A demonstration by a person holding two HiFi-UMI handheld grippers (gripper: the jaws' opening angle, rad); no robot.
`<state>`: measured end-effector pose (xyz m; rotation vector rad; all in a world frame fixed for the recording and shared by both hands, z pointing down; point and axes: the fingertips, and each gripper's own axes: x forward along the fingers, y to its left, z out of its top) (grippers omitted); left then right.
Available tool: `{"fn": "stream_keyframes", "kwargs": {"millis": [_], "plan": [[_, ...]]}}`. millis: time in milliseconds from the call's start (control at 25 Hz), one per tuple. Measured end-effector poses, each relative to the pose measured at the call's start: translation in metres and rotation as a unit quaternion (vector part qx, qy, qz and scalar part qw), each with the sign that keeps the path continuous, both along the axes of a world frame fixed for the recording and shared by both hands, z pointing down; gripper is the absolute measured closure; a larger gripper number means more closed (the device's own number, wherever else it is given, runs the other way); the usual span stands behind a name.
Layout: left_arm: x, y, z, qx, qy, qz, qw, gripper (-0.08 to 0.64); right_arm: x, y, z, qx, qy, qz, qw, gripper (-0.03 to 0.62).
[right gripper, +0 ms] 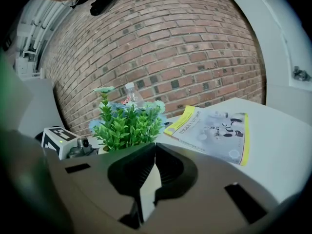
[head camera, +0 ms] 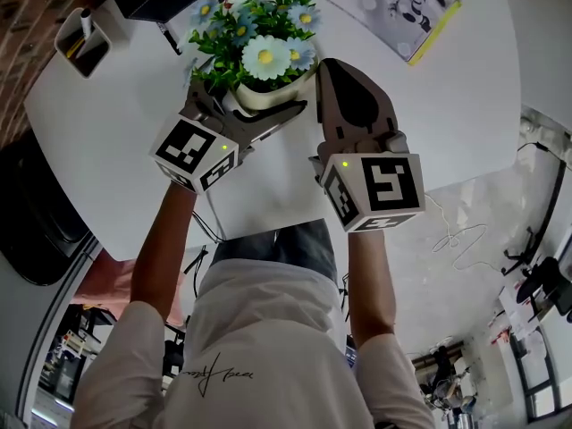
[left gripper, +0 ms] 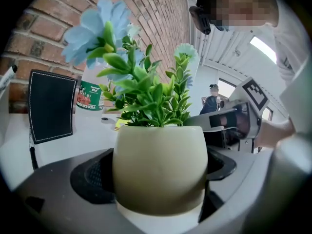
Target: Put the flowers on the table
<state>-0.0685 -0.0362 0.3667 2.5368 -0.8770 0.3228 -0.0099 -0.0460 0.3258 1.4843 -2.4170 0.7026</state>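
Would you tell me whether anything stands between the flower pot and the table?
Nothing visible does. The left tool grips the flower pot; the table beside it is bare, with the booklet off to one side.

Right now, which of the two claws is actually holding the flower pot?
The left claw: its jaws sit on either side of the cream flower pot, gripping it. The right claw is closed on nothing, just beside the pot.

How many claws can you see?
2. The left claw is closed around the cream flower pot. The right claw is shut and empty, close beside the pot.
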Motion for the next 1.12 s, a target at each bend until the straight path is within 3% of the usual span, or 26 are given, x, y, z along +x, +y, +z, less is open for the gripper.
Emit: {"fn": "stream_keyframes", "kwargs": {"millis": [800, 1120], "plan": [[-0.003, -0.002, 0.004, 0.031, -0.031, -0.016, 0.9989, 0.031, -0.008, 0.008, -0.001, -0.001, -0.018, 0.009, 1.0, 0.568], [-0.009, 0.001, 0.005, 0.011, -0.032, -0.028, 0.999, 0.031, -0.014, 0.012, 0.006, -0.014, -0.019, 0.004, 1.0, 0.568]]}}
